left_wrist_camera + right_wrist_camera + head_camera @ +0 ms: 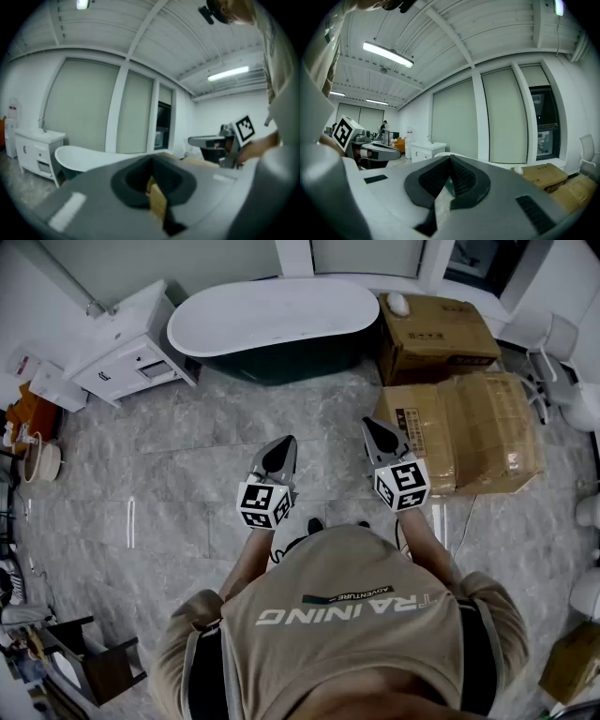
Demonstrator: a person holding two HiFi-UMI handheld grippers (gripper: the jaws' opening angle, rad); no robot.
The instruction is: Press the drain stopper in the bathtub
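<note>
The white bathtub (272, 320) with a dark outer shell stands against the far wall, well ahead of both grippers. Its drain stopper is not visible in any view. In the left gripper view the bathtub (84, 157) shows low at the left, behind the jaws. My left gripper (281, 454) is held at waist height over the floor, jaws shut with nothing between them. My right gripper (378, 435) is beside it, also shut and empty. The jaw tips of the left gripper (151, 160) and of the right gripper (451, 160) meet in their own views.
Two large cardboard boxes (436, 329) (469, 432) stand right of the tub, close to my right gripper. A white vanity cabinet (127, 352) (35, 145) sits left of the tub. Grey marble floor (187, 474) lies between me and the tub. Dark furniture (84, 667) stands at the lower left.
</note>
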